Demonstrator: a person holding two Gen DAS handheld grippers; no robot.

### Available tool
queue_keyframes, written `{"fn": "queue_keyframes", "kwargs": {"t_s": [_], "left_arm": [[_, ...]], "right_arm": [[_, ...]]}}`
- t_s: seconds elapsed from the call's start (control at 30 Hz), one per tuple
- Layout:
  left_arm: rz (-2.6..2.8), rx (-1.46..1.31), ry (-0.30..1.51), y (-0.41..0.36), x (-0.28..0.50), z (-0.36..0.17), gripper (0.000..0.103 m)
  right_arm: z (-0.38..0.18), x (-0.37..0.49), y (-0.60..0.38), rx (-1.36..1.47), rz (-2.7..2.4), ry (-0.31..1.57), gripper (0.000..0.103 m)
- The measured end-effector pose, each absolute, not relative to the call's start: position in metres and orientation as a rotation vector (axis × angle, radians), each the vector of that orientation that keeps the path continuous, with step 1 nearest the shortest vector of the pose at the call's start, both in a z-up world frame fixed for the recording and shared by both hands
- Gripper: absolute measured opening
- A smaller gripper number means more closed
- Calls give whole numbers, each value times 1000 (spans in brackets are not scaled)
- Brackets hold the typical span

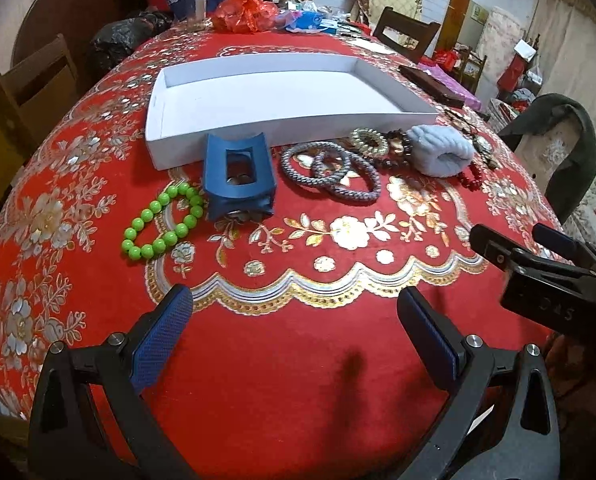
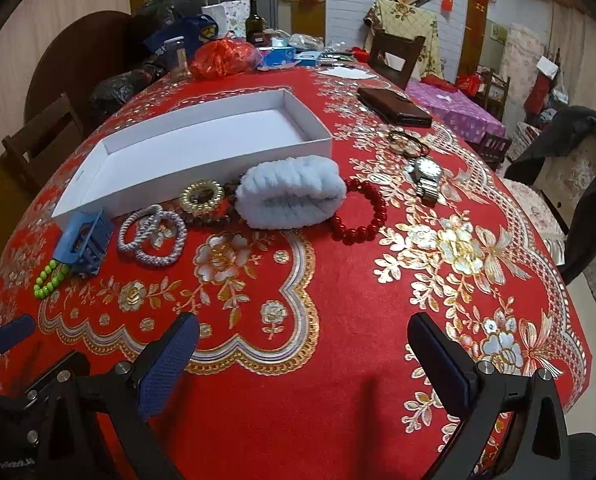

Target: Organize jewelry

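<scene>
A shallow white tray (image 1: 186, 146) (image 2: 98, 188) lies empty on the red tablecloth. In front of it lie a green bead bracelet (image 1: 160, 222) (image 2: 48, 280), a blue hair claw (image 1: 238, 178) (image 2: 84, 242), grey rope bangles (image 1: 329, 170) (image 2: 152, 236), a gold ring-shaped piece (image 1: 369, 142) (image 2: 202, 197), a pale blue fluffy scrunchie (image 1: 441, 151) (image 2: 292, 192), a red bead bracelet (image 2: 363, 216) (image 1: 471, 176) and a silver watch (image 2: 427, 178). My left gripper (image 1: 294, 340) is open and empty near the table's front. My right gripper (image 2: 301, 360) is open and empty; it also shows in the left wrist view (image 1: 537, 256).
A dark brown wallet (image 2: 393, 106) and thin bangles (image 2: 407, 144) lie right of the tray. Bags, a bottle (image 2: 255, 20) and a jar (image 1: 197, 6) crowd the far end. Wooden chairs (image 1: 34, 84) stand around the table; a draped chair (image 2: 577, 176) stands at the right.
</scene>
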State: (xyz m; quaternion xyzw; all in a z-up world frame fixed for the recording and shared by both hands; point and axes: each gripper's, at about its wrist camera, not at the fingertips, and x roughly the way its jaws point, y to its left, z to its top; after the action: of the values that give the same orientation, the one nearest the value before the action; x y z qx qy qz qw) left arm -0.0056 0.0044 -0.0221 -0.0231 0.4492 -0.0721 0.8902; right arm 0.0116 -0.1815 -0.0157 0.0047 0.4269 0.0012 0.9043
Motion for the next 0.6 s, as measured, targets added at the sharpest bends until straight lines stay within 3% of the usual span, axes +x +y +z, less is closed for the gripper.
{"fn": "queue_keyframes", "kwargs": {"t_s": [0.6], "left_arm": [[-119, -121, 911, 23, -6, -20, 102]], "right_arm": [[-17, 14, -183, 12, -3, 897, 103]]}}
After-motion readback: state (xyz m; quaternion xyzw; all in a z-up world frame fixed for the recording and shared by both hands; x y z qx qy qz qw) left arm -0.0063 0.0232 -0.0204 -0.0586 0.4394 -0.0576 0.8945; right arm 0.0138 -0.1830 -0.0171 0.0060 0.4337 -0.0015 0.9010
